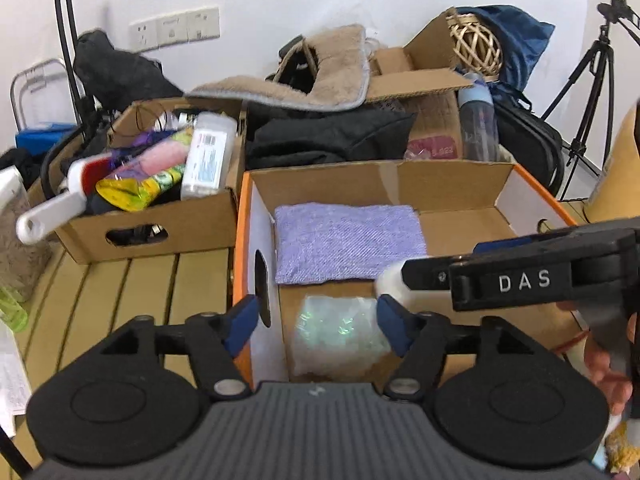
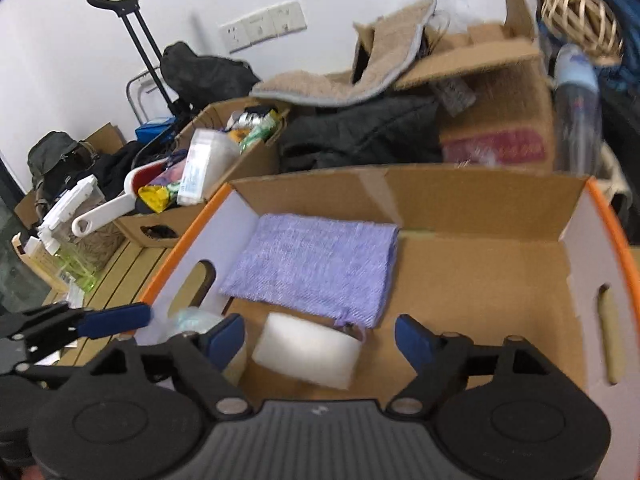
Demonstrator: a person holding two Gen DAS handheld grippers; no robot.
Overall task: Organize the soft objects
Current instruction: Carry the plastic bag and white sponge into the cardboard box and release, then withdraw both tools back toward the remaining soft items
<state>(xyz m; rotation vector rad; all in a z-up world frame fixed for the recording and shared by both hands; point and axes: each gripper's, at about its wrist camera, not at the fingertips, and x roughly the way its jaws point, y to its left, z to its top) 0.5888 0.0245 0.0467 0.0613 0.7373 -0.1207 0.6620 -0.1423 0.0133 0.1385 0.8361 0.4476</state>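
An orange-edged cardboard box (image 1: 528, 188) (image 2: 472, 192) sits in front of me. A folded purple cloth (image 1: 348, 246) (image 2: 316, 268) lies at its back left. A pale bag of soft filling (image 1: 340, 334) lies in its near left corner, between the pads of my open left gripper (image 1: 318, 326). A white sponge block (image 2: 308, 354) lies on the box floor between the pads of my open right gripper (image 2: 320, 338). The right gripper's body (image 1: 524, 276) reaches into the left wrist view; the left gripper's finger (image 2: 112, 320) shows at the left of the right wrist view.
A second cardboard box (image 1: 152, 228) (image 2: 240, 160) of mixed items stands to the left on a slatted wooden table (image 1: 132, 300). Behind are black clothes (image 1: 328, 136), a beige mat (image 1: 320, 80), another carton (image 1: 432, 92), a water bottle (image 1: 478, 120), a wicker ball (image 1: 478, 44) and a tripod (image 1: 588, 92).
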